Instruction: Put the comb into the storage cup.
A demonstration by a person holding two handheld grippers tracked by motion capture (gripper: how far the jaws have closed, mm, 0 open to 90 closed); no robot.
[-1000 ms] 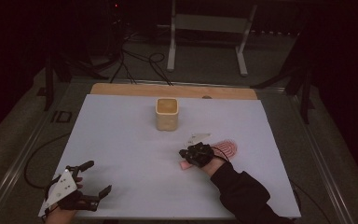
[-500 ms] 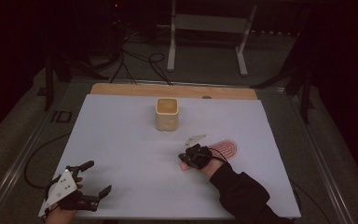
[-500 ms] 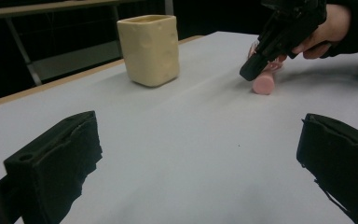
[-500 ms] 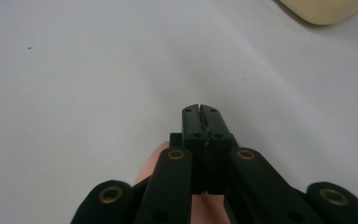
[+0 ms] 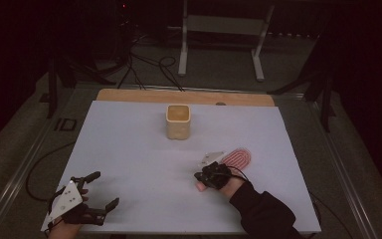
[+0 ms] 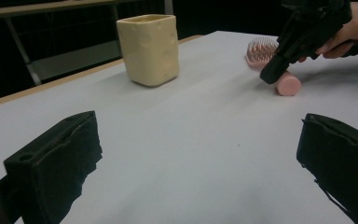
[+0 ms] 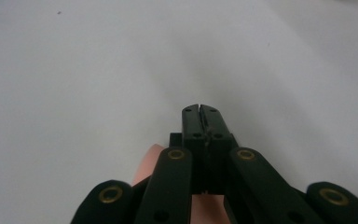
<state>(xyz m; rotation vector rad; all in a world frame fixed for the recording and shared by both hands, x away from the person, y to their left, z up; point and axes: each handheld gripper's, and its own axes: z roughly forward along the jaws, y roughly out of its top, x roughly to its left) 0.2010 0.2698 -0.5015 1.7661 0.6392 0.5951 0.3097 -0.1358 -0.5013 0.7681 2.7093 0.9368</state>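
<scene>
Right now my right gripper [image 5: 205, 178] sits low over the pink hairbrush [image 5: 238, 158], its jaws pressed together with no gap between the tips, as my right gripper view shows. The brush handle [image 6: 288, 84] lies flat on the white counter [image 5: 144, 164], directly beneath and just behind those closed tips, its round end poking out on the near side; the bristled head [image 6: 259, 50] stretches away beyond the gripper toward the far right. From what I can see, the jaws are touching or nearly touching the top of the handle but not wrapped around it, so I judge the step in hand to be the approach to a pick-up, with nothing held yet. My left gripper [image 5: 97, 190] rests well apart on the near left of the counter, jaws spread wide and empty, looking across at the cream cup [image 6: 149, 48], which stands upright ahead of it and well clear of both grippers. If the brush is meant for that cup, the next move calls for parting the right jaws, lowering them either side of the handle, and closing squarely so the round shaft does not roll or squirt out. A grip near the handle's middle should keep the heavier head from tipping down when I lift.
</scene>
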